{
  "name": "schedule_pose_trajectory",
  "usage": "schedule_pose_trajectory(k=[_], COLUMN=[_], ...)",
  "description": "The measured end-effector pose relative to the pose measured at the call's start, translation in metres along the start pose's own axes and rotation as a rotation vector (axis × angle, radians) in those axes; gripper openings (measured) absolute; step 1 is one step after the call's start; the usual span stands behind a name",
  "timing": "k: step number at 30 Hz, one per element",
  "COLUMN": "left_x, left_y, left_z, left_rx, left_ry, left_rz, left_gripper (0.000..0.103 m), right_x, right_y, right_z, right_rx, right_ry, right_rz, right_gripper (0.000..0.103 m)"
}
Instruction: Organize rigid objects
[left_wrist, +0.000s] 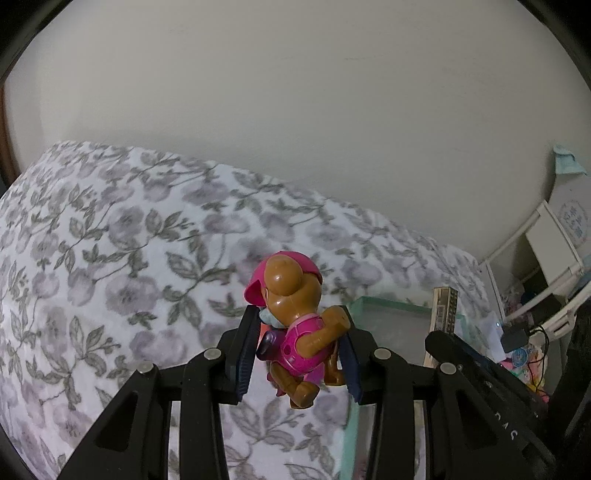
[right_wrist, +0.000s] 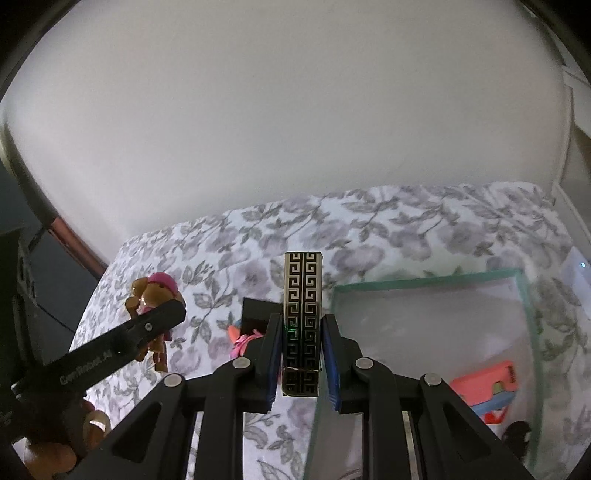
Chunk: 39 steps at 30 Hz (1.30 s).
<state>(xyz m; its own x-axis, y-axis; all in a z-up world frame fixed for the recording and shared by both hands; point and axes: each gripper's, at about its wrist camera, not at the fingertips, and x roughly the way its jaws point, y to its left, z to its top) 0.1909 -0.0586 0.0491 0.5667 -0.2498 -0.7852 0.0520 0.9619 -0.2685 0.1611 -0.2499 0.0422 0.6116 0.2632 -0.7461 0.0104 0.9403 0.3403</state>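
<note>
Above a bed covered with a grey and lilac flowered sheet, the left gripper holds a toy dog with a brown body, a pink cap and a pink vest; its fingers are closed on the toy's middle, with the head rising above the tips and the legs hanging below them, clear of the sheet. In the right wrist view the same toy shows at the left, clamped in the left gripper's black finger, and the person's hand with a ring is visible at the bottom left. The right gripper holds a slim box that is dark with a gold key pattern; it stands upright between the blue-padded fingers, which press on its two narrow sides, and its top reaches well above the tips. Just to the right of the box lies a clear bin with green-tinted walls, resting on the bed; inside it, near the right wall, sits a coral-coloured item and a small dark thing lies below that, too blurred to name. On the sheet between the two grippers lie a small black block and a pink and orange bit touching it, partly hidden by the right gripper. A plain pale wall stands behind the bed, and a white shelf with clutter shows at the far right of the left wrist view.
</note>
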Motion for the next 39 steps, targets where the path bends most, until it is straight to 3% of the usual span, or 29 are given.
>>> schedule_pose_trajectory(k=[7,19,26,39], left_x=[0.006,0.027,0.049,0.081], left_y=[-0.029,-0.092,-0.129,-0.155], left_z=[-0.006,-0.029,-0.053,-0.079], left_rx=[0.056,0.194,0.291,0.368], left_ry=[-0.002,0.013,0.028,0.067], left_rz=[-0.031,-0.084,-0.113,-0.129], left_gripper=[0.042,0.042,0.042,0.042], right_x=[-0.024,-0.059,-0.047,0.004], right_y=[-0.036,-0.126,-0.157,-0.168], right_z=[0.01,0.011,0.004,-0.015], right_rx=[0.046,0.154,0.145,0.116], right_ry=[-0.054,-0.107,-0.046,0.083], right_rz=[-0.064,-0.248,-0.339,-0.359], right_gripper=[0.022,0.022,0.022,0.023])
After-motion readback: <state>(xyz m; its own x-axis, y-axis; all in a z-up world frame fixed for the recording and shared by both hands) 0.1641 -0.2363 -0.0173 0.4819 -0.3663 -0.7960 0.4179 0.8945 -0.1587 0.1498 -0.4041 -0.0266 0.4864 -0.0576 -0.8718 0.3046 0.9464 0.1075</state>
